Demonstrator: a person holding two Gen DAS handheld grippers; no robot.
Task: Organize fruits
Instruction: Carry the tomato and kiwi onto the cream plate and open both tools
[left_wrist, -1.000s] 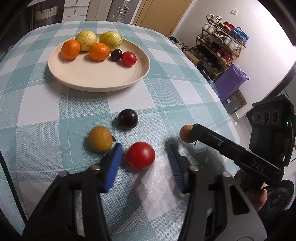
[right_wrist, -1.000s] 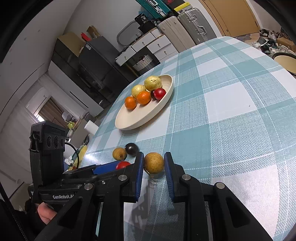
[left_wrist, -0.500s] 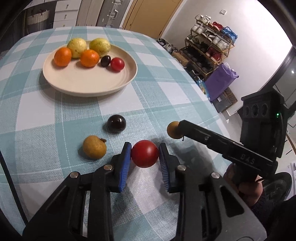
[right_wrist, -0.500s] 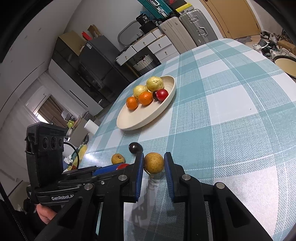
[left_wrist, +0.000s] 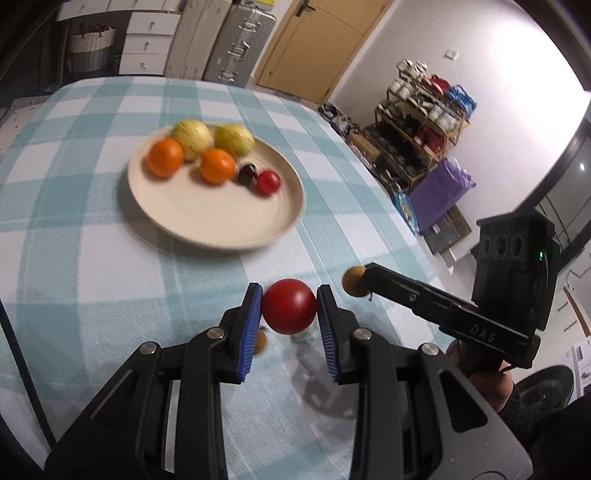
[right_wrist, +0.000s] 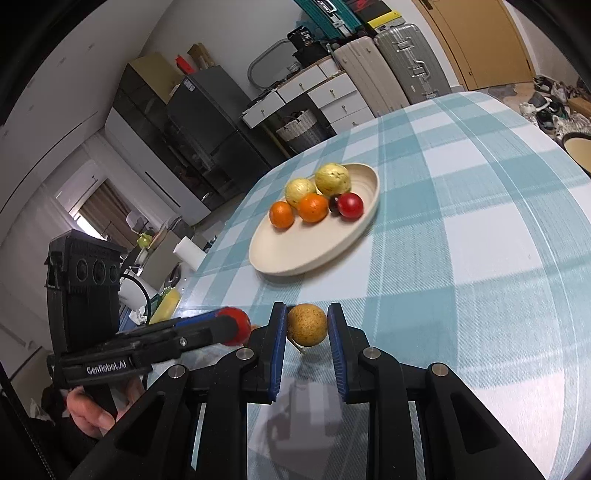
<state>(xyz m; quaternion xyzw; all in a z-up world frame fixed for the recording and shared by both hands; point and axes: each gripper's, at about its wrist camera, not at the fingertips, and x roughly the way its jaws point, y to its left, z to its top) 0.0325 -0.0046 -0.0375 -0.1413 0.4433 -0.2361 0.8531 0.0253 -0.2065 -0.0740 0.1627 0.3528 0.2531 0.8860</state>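
- Red fruit (left_wrist: 289, 311), round and smooth, now sits between the blue pads (left_wrist: 248, 334) of the left hand-held gripper (left_wrist: 289, 314), near the bottom centre of the left wrist view. The jaws have just been closing, and the pads now press on both sides of it, where a second ago they stood wide around it.
- It has also left the table (left_wrist: 92, 280): its shadow falls on the checked cloth below it, so I judge that it is lifted.
- Brown-yellow fruit (right_wrist: 307, 325) is clenched in the right hand-held gripper (right_wrist: 307, 328), at the lower middle of the right wrist view. This grip is the same as before, but the fruit now hangs above the cloth too.
- Another small brown fruit (left_wrist: 260, 341) only peeks out beside the left pad, low in the frame. The dark fruit that lay near it is hidden now.
- The cream plate (left_wrist: 221, 221) is in the upper left part of the left wrist view, well apart from both grippers. It carries six fruits already.
- For the task, I think both picks are done and the carrying to the plate is next. Two fruits probably remain on the table.
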